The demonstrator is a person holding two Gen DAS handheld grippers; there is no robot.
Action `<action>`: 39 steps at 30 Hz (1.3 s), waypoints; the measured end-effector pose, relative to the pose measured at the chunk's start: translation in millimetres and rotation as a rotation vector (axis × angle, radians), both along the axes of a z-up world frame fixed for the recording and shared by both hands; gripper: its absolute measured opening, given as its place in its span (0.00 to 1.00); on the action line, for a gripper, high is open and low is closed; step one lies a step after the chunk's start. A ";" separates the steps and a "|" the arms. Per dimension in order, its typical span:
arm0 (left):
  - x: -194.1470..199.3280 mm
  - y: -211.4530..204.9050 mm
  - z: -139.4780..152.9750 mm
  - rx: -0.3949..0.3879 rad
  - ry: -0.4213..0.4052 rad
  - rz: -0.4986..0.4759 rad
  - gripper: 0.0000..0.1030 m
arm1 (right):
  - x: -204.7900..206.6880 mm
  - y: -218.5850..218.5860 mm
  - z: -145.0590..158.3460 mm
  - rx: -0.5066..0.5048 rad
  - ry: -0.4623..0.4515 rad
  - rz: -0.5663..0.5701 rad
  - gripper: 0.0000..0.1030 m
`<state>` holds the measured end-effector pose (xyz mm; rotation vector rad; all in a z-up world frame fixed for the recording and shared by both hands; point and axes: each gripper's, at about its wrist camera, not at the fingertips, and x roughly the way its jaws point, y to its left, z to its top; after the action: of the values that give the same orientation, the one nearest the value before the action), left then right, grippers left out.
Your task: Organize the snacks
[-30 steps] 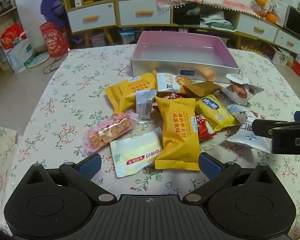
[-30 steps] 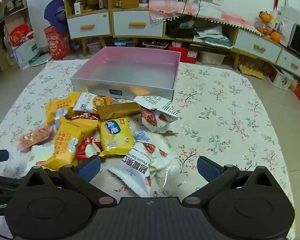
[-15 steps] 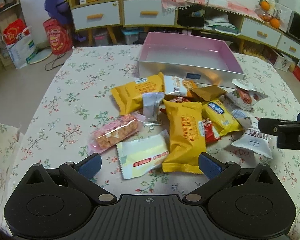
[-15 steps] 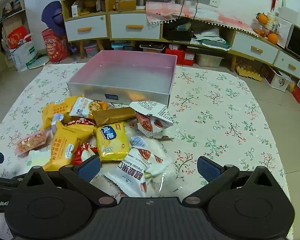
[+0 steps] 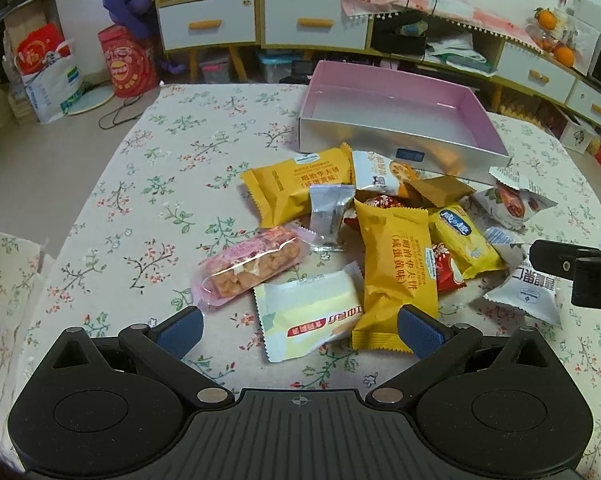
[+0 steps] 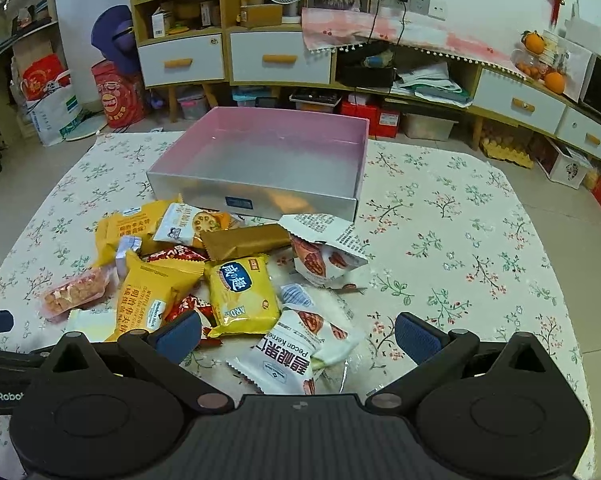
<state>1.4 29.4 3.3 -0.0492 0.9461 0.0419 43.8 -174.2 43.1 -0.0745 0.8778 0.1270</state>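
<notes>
Across the middle of both frames: a loose heap of snack packets on the flowered worktop [image 5: 148, 184], with the box just behind it.
Box: pink-lined box [image 6: 260, 168] with silver outer walls, nothing in it, upper centre of the right-wrist frame; its near wall touches the back of the heap.
Left tool [image 5: 300, 330]: jaws spread wide, nothing between them, low over the near edge of the heap.
Right tool [image 6: 298, 336]: likewise wide open and holding nothing, poised above the white nut packets.
Nearest to the left tool: pale yellow packet [image 5: 308, 316] and tall orange packet [image 5: 396, 264], lower centre of the left-wrist frame, the orange one overlapping the pale one's right edge.
Nearest to the right tool: white pecan packet [image 6: 284, 356], lower centre, lying on a clear wrapper.
Others: pink bar packet [image 5: 248, 266] apart at the left of the heap; small yellow cracker packet [image 6: 244, 296] mid-heap.
Handling, as I judge it: all look light, puffed with air, with slick film skins; biscuits inside are likely brittle, so a gentle squeeze.
Where to grip: probably the flat crimped end seam, or across the narrow width; the pillowy middle may slide out.
Risk: overlapping packets could drag along when one is lifted.
</notes>
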 end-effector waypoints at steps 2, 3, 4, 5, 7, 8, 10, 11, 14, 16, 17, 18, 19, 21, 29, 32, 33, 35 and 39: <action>-0.8 -0.4 1.1 0.002 -0.006 -0.004 1.00 | -1.2 1.5 0.7 -0.005 -0.003 0.006 0.74; -1.4 -0.7 1.9 0.003 -0.009 -0.005 1.00 | -1.8 1.8 1.2 -0.007 -0.006 0.008 0.74; -1.7 -0.9 2.9 0.003 -0.012 -0.006 1.00 | -2.0 1.7 1.8 -0.008 -0.010 0.009 0.74; -1.7 -1.0 3.8 0.002 -0.015 -0.006 1.00 | -2.7 1.6 3.0 -0.008 -0.015 0.007 0.74; -1.8 -1.3 5.5 -0.001 -0.016 -0.015 1.00 | -1.7 -0.1 4.8 -0.007 -0.020 0.001 0.74; -1.5 -1.9 6.5 -0.002 -0.014 -0.021 1.00 | -1.4 -0.5 6.0 -0.006 -0.021 0.001 0.74; -0.4 -4.1 8.1 -0.008 -0.010 -0.034 1.00 | 0.3 -1.8 9.4 0.005 -0.018 0.010 0.74; 0.1 -5.6 9.0 -0.008 -0.008 -0.040 1.00 | 0.7 -2.8 12.8 0.014 -0.024 0.015 0.74; 0.9 -8.9 11.6 0.000 -0.011 -0.046 1.00 | 0.9 -5.9 22.7 0.014 -0.052 0.015 0.74; 1.1 -11.1 12.9 0.004 -0.011 -0.051 1.00 | 0.0 -8.1 26.3 0.002 -0.069 0.008 0.74; 0.8 -12.2 13.4 0.007 -0.012 -0.053 1.00 | -0.2 -9.2 26.9 -0.004 -0.073 0.006 0.74; 0.5 -13.3 13.9 0.010 -0.013 -0.054 1.00 | -0.3 -10.5 26.7 -0.008 -0.074 0.004 0.74; 0.6 -14.4 14.5 0.014 -0.015 -0.056 1.00 | -0.4 -11.8 25.8 -0.009 -0.072 0.002 0.74; 0.3 -16.0 15.6 0.018 -0.016 -0.058 1.00 | -0.4 -13.9 24.5 -0.004 -0.069 -0.002 0.74; 1.5 -20.7 28.0 0.038 -0.034 -0.060 1.00 | -1.6 -14.6 31.0 0.025 -0.081 0.013 0.74; 1.0 -22.7 35.0 0.059 -0.050 -0.073 1.00 | -2.9 -14.4 33.1 0.033 -0.078 0.025 0.74; 0.9 -23.0 37.2 0.053 -0.056 -0.078 1.00 | -2.4 -13.8 33.8 0.024 -0.076 0.024 0.74; 1.5 -24.1 40.9 0.037 -0.072 -0.095 1.00 | 0.3 -12.4 34.9 0.006 -0.068 0.018 0.74; 5.4 -30.3 40.4 0.027 -0.066 -0.145 1.00 | 4.8 -10.4 37.5 -0.011 -0.064 0.003 0.74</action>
<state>6.8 -0.8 43.7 0.0425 0.8806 -0.0807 48.6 -184.6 80.6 -0.0895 0.8146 0.1221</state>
